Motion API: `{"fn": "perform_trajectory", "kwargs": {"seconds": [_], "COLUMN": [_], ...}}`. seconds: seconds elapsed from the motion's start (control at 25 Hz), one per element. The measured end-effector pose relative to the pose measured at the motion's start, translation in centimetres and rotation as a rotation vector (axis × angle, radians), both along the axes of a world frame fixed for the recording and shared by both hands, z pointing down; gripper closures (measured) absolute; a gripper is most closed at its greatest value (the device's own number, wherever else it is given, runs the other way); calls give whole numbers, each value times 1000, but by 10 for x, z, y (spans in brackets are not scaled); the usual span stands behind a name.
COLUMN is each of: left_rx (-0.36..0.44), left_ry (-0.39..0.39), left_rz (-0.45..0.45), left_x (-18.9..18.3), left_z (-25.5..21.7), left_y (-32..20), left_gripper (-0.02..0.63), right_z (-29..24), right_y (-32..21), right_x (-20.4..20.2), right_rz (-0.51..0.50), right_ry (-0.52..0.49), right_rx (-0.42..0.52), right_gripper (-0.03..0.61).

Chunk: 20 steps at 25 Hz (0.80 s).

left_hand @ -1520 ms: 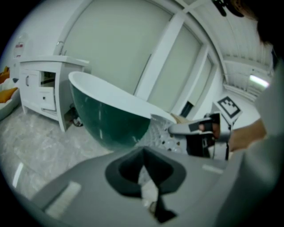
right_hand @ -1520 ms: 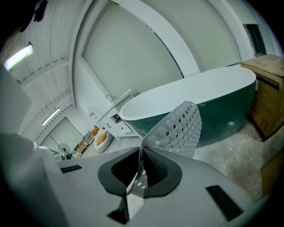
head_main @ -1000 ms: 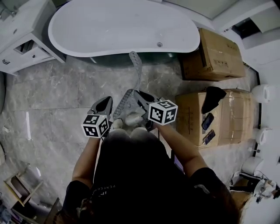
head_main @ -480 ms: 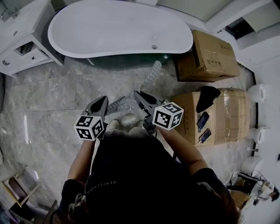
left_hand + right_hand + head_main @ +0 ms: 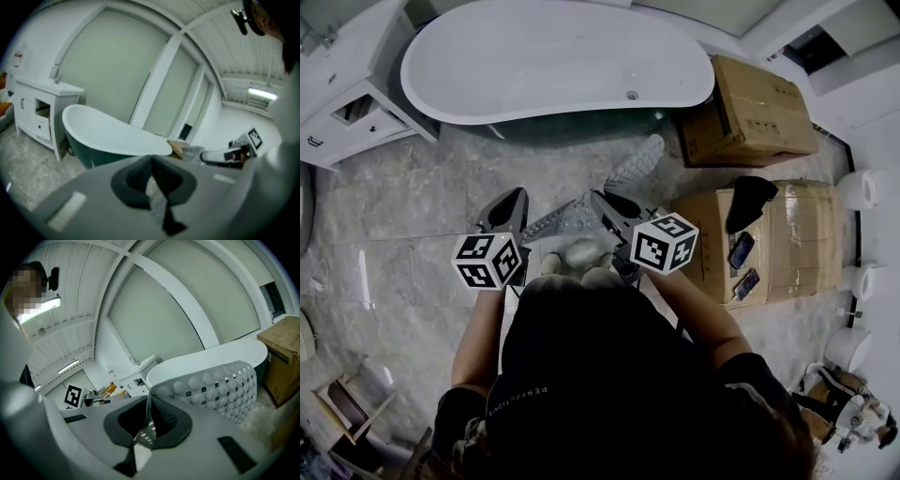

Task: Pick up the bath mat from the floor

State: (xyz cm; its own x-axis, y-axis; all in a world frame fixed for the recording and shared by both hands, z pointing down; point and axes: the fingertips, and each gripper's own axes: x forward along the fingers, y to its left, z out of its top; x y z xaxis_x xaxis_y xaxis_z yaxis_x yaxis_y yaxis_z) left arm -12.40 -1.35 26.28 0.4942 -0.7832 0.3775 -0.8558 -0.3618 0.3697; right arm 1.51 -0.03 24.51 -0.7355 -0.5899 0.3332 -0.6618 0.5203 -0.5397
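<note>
Bathtub [image 5: 553,56] beyond mat [image 5: 633,167]; phones [image 5: 741,250], probably, overhead only.

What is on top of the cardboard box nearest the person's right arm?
A black cloth, one phone and a second phone lie on the cardboard box. Anything beneath the cloth, and the box's contents, are covered.

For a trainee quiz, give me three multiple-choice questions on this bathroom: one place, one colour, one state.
1. The black cloth lies on: A a box; B the floor; C a shelf.
2. The tub's outside is: A red; B green; C yellow.
3. The mat is: A flat on the floor; B rolled up; C held by the left gripper and right gripper.
Answers: A, it drapes over the box's top; B, dark green shows below the white rim; C, each gripper's jaws pinch it.
</note>
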Motion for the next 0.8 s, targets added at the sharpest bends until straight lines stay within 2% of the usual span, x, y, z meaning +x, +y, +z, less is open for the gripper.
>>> {"fn": "perform_trajectory", "kwargs": {"seconds": [0.28,0.8], "left_rx": [17,-34], "left_ry": [-1,-46], "left_rz": [27,51], "left_x": [12,20], "left_z": [-10,12], "left_y": [-11,1], "left_gripper": [607,607], "right_z": [-4,-3], "right_y": [-5,-7], "right_x": [5,11], "right_rz": [15,18], "right_ry": [-1,-4], "right_rx": [4,-1], "right_gripper": [563,564]}}
